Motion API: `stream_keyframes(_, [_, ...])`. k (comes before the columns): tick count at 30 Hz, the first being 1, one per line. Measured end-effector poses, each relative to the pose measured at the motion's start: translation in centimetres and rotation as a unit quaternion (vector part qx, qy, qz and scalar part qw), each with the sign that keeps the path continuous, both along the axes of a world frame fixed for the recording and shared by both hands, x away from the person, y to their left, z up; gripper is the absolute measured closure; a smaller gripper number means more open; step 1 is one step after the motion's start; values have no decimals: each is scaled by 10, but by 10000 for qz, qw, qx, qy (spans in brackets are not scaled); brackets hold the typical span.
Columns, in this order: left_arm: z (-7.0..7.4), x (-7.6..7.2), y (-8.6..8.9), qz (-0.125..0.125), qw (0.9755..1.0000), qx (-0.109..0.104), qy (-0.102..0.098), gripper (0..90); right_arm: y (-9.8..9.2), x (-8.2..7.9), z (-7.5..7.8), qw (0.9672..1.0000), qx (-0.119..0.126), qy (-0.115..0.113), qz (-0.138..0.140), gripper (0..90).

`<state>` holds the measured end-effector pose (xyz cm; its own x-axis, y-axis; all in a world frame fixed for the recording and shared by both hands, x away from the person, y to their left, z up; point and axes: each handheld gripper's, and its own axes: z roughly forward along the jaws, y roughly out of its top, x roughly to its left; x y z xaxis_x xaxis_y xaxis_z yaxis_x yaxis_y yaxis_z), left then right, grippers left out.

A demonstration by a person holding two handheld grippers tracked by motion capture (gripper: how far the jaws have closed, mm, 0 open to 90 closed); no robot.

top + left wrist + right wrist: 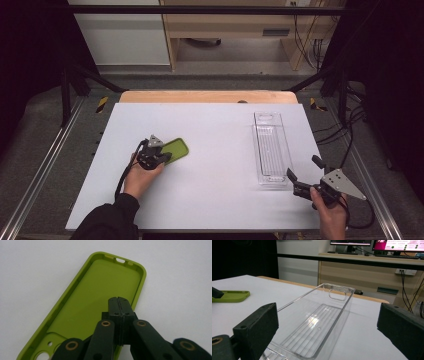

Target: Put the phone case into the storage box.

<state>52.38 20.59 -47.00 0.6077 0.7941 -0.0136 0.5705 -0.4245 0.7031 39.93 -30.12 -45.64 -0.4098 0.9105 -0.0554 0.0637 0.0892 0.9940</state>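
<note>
Black tongs point(161, 159), grey plate, black sleeve point(107, 220)

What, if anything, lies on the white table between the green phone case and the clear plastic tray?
Nothing visible does. In the high view, the lime-green soft phone case lies at the shut left tool, and only bare white table separates it from the clear ribbed plastic tray at right.

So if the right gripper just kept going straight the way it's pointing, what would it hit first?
Most likely the clear plastic tray: the open right gripper points along it, with the tray's near end between its jaws, though depth is hard to judge.
</note>
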Motion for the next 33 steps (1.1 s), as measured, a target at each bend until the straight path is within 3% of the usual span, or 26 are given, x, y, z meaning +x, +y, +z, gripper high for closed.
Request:
stream_keyframes(9, [0,-4,-1,-188,9998,-7,115,900,0,0,-1,10000,8,57,0,40])
stream_keyframes(18, [-3,-24,-8,-379,9989,-230,131,900,1,0,-1,10000,5,85,3,40])
stream_keyframes(26, [-4,-41,-21,-665,9973,-258,168,900,1,0,-1,10000,4,92,3,40])
stream_keyframes(33, [-4,-47,-31,-799,9962,-296,173,900,1,0,-1,10000,-15,91,9,40])
